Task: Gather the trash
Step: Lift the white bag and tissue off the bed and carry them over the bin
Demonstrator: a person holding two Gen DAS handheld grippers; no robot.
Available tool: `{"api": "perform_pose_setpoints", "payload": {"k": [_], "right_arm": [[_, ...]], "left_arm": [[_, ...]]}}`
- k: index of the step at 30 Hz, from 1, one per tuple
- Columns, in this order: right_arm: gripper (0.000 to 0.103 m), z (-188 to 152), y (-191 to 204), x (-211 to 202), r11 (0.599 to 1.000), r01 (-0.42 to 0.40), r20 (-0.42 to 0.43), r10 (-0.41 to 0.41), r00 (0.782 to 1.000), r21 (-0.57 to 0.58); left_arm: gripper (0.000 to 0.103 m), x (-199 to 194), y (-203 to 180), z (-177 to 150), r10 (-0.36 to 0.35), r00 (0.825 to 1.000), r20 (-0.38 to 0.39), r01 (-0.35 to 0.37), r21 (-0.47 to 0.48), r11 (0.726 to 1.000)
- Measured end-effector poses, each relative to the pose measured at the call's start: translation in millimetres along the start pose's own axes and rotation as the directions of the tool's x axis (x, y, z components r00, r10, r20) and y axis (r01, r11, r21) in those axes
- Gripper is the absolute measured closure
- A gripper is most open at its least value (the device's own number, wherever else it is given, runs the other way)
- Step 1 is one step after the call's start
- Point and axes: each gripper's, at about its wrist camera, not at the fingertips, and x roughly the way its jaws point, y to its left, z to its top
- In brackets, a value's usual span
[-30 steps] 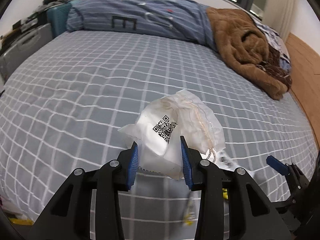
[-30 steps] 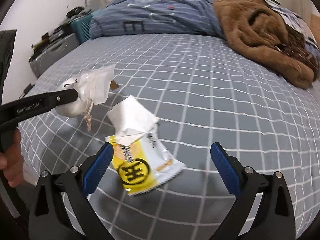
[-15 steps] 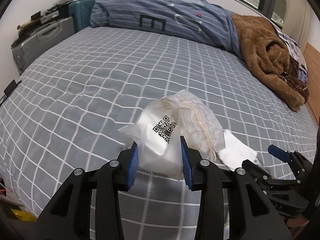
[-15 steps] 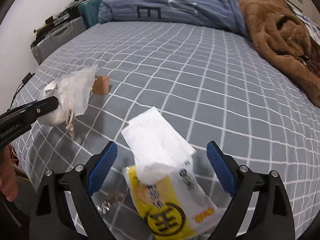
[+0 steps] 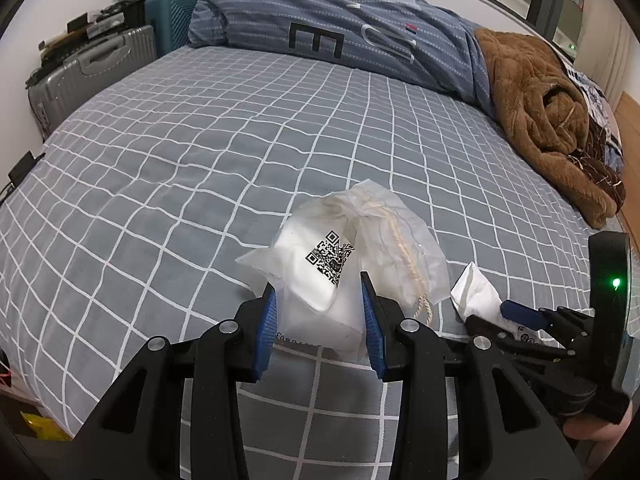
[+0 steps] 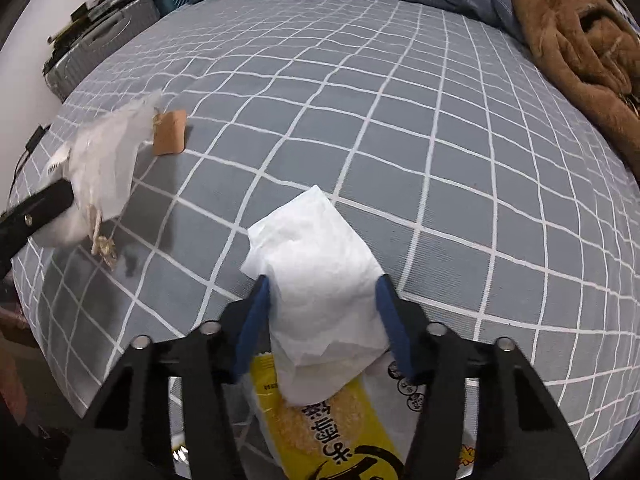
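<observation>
My right gripper (image 6: 324,320), jaws just closing around the limp, light tissue (image 6: 316,264) atop the slippery snack wrapper (image 6: 320,432), should pinch mid-fold; left gripper (image 5: 318,324) clamps its plastic bag (image 5: 340,256).

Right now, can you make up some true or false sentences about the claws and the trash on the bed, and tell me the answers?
1. The left claw is squeezing a crumpled clear plastic bag with a square code on it. True.
2. The right claw is empty. False: a white tissue sits between its fingers, which have just been closing on it.
3. A yellow snack wrapper lies under the tissue. True.
4. The small tan piece is inside the plastic bag. False: it lies on the grey checked bedsheet.
5. The brown blanket covers the whole bed. False: it is bunched at one side.
</observation>
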Motion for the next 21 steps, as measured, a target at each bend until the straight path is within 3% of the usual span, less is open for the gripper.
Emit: {"api": "perform_pose_setpoints", "payload": {"k": [4,7,21], "right_arm": [[0.080,2,-5,-2,0.999,-0.029,-0.009,0.030,1.000,0.038],[0.089,2,-6,-5,0.999,-0.026,-0.001,0.026,1.000,0.040],[0.091,4,-7,-38,0.999,0.001,0.095,-0.006,0.995,0.052]], "left_arm": [[0.066,0,-3,-1,-0.002,1.000,-0.001,0.002,0.005,1.000],[0.066,-1,-4,-2,-0.004,1.000,0.000,0.004,0.007,1.000],[0.066,-5,-18,0,-0.024,1.000,0.003,0.024,0.029,0.999]]}}
